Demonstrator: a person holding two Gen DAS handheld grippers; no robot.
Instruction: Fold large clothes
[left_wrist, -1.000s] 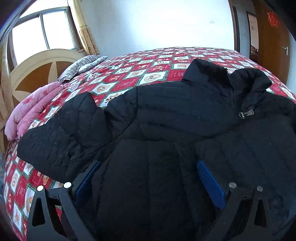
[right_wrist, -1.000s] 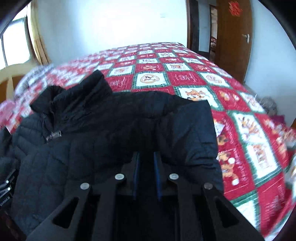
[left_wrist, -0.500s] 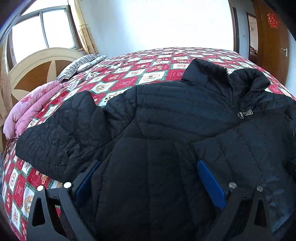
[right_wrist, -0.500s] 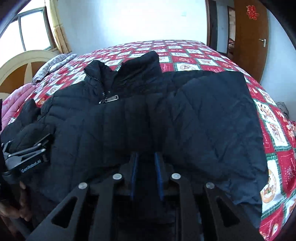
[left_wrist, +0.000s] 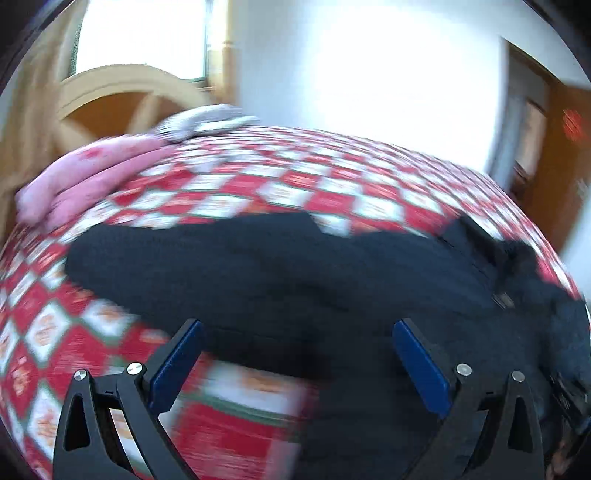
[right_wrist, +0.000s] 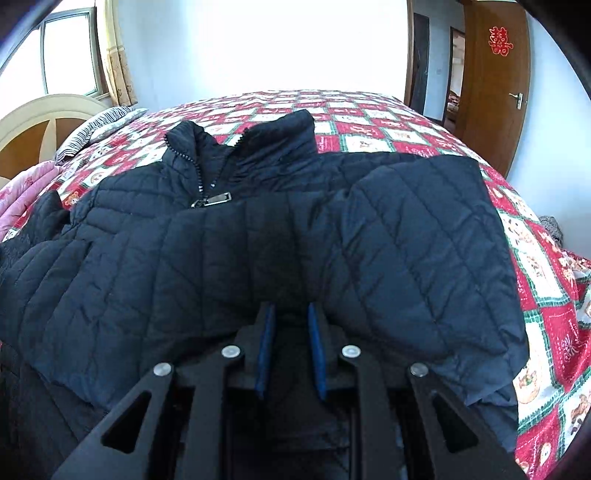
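Observation:
A black quilted jacket (right_wrist: 229, 243) lies front up on the bed, collar (right_wrist: 280, 136) toward the far side, zipper pull (right_wrist: 212, 201) near the collar. Its right sleeve (right_wrist: 424, 258) is folded over the body. My right gripper (right_wrist: 290, 314) is shut on a fold of the jacket near its lower middle. In the blurred left wrist view the jacket (left_wrist: 295, 280) spreads across the frame with its left sleeve (left_wrist: 147, 258) stretched out. My left gripper (left_wrist: 295, 343) is open and empty above the jacket's lower edge.
The bed has a red, white and green patchwork cover (right_wrist: 369, 122). A pink quilt (left_wrist: 92, 173) and a striped pillow (right_wrist: 96, 129) lie at the headboard (right_wrist: 37, 125) on the left. A wooden door (right_wrist: 495, 81) stands at the right.
My left gripper has swung left and back, blurring its view; bed cover now shows under its left finger. My right gripper has pulled its jacket fold further over the body.

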